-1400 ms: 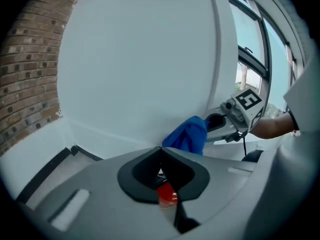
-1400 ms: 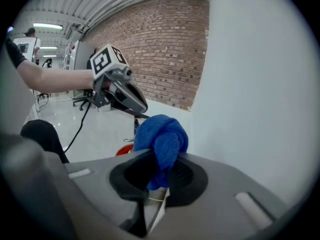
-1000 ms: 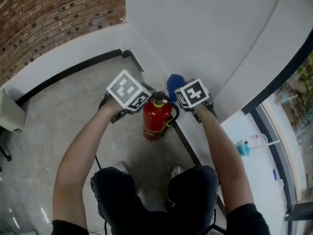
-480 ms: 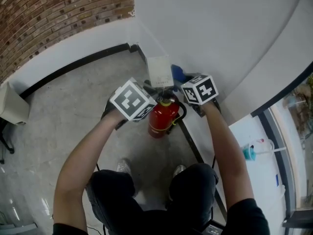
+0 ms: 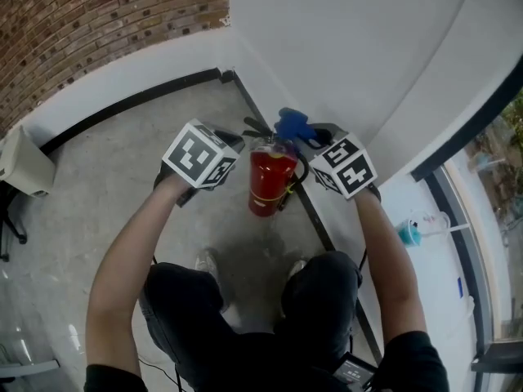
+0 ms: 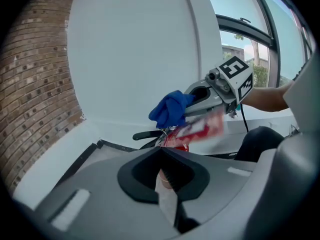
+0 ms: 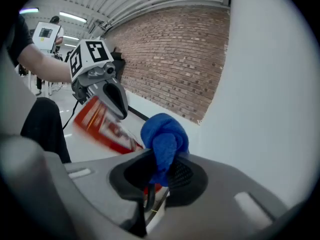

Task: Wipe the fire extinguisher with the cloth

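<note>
I count one fire extinguisher (image 5: 268, 182) and one blue cloth (image 7: 164, 134) (bunched). My right tongs (image 7: 160, 170) grip the cloth; my left tongs (image 6: 167, 173) sit clenched, empty.

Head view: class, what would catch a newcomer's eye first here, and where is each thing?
The red fire extinguisher stands out against the grey floor, in the corner by the white wall. Just above its top, a bright blue cloth is bunched in the right gripper, whose jaws are shut on it. A brick wall fills the upper left.
</note>
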The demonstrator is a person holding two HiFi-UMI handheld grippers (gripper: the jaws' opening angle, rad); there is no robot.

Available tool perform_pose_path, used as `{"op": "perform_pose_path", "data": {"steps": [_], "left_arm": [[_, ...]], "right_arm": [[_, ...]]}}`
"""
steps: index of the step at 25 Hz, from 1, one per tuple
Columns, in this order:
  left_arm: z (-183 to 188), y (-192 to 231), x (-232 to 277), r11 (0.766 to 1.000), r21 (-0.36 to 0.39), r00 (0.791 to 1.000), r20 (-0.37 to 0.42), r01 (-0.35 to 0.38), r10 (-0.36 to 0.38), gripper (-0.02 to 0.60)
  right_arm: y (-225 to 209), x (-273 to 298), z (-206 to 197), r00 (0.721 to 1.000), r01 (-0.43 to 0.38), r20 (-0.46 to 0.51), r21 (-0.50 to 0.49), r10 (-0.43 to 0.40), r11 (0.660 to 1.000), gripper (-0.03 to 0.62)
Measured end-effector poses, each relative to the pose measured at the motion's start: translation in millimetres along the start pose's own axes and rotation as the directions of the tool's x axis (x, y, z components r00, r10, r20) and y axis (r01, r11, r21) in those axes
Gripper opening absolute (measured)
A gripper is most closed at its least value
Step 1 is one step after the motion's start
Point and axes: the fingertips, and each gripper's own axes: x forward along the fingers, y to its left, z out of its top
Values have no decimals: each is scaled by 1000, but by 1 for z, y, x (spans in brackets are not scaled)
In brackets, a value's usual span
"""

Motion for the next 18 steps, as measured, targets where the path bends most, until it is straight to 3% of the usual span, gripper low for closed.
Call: {"op": "perform_pose_path", "data": {"steps": [5,10,14,18], "left_arm": [[-5,-15,-1,1000,-10,1000,5,1,-1,8],[-2,-23,11,1000,-2,999,30,-26,26,8],[14,-5,23,995,-20,991,91,-98,100,12],[27,28,33,981,-59,971,141,-186,192,32]], "right_arm": [[17,-9,-16,999,4,-42,-25,-5,1000,46],[5,-31,-10,998,48,-37,0,-48,999,46],[-8,-40,0,998,57,-36,-19,-58,998,46],[2,-14,1,997,-35,-76,-48,31,998,46]]}}
